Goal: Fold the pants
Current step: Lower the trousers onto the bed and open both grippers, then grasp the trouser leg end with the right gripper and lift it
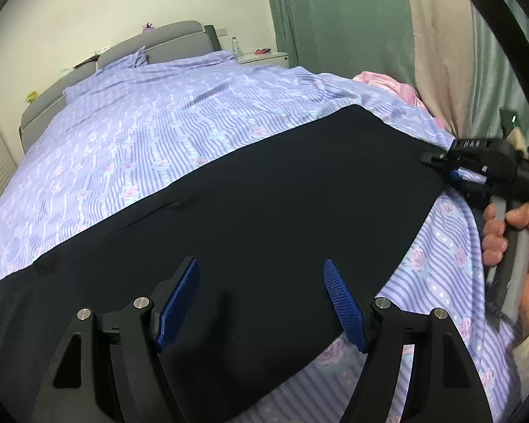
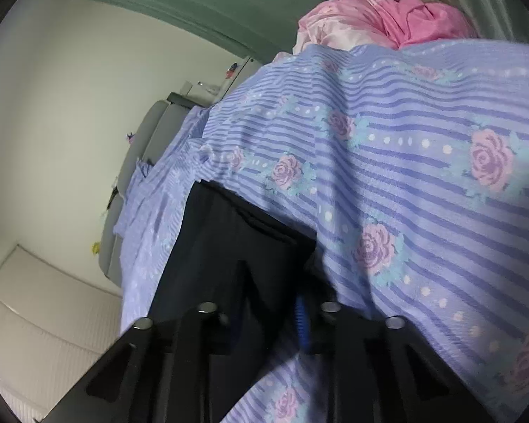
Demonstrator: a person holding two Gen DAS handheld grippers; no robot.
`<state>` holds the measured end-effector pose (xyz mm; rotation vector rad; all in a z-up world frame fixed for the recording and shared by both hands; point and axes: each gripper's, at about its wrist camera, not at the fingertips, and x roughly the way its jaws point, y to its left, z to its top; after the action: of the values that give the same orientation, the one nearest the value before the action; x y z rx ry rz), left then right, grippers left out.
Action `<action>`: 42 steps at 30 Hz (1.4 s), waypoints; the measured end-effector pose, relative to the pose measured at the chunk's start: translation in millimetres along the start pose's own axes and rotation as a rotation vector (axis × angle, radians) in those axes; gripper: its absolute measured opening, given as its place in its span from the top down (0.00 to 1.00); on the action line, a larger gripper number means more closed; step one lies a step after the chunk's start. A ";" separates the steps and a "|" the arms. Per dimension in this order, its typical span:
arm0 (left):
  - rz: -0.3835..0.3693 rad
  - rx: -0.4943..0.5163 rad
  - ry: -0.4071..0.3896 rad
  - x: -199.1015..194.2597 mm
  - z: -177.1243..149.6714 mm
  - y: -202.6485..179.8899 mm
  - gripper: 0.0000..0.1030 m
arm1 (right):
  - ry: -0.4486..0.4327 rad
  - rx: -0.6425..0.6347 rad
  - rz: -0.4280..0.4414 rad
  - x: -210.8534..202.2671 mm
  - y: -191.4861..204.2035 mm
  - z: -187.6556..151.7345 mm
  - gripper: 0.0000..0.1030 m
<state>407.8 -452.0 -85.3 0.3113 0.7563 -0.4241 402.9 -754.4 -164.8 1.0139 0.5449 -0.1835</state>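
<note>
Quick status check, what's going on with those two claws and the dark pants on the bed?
Left gripper open above pants. Right gripper shut on pants edge. Pants flat on striped bedspread. Nothing in the way.

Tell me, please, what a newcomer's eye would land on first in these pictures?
First, the black pants spread flat across the near side of the purple rose-print bedspread. Next, the right gripper pinching the pants' far right corner, while the left gripper hovers open over the near edge. A pink bundle sits by the curtain.
</note>
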 end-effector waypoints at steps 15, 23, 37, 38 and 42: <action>0.019 -0.033 0.033 7.6 -7.1 7.2 0.30 | 0.026 -0.094 -0.089 6.1 9.7 5.6 0.58; 0.029 0.008 0.017 3.6 -11.8 -1.3 0.26 | 0.032 -0.034 -0.068 21.2 1.4 1.3 0.61; 0.120 -0.194 0.027 -47.3 -29.1 101.0 0.26 | -0.103 -0.610 -0.201 -36.0 188.2 -18.2 0.91; 0.124 -0.216 0.030 -53.4 -33.5 112.4 0.26 | -0.100 -0.656 -0.185 -39.2 205.9 -26.5 0.91; 0.161 -0.272 0.020 -82.8 -51.5 162.9 0.23 | -0.080 -0.854 -0.146 -47.1 275.0 -75.2 0.92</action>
<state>401.0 -267.3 -42.1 0.1201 0.7917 -0.1638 444.3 -550.9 36.1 0.1363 0.5493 -0.1010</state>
